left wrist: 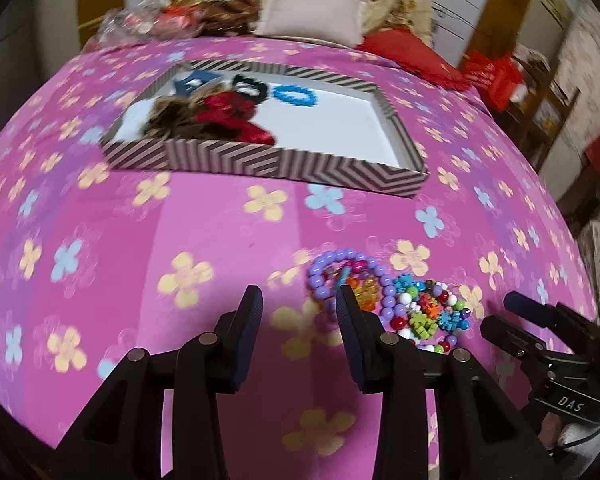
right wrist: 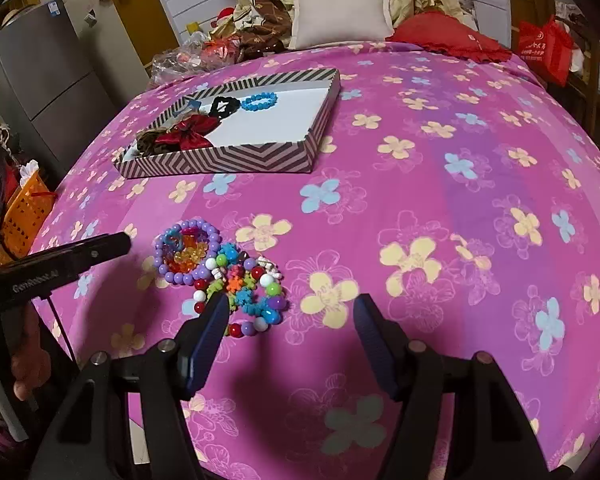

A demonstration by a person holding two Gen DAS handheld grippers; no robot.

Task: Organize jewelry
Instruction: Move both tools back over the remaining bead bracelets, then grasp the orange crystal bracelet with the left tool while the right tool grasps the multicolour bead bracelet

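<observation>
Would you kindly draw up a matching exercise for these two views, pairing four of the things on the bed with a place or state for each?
Things:
1. blue bead bracelet
2. purple bead bracelet
3. red bow
4. right gripper

Places or states:
A. lying on the bedspread, outside the box
B. open, holding nothing
C. in the striped box, at its far side, beside a black item
D. in the striped box, toward its near wall, beside a brown item

Pairs: 1-C, 2-A, 3-D, 4-B
</observation>
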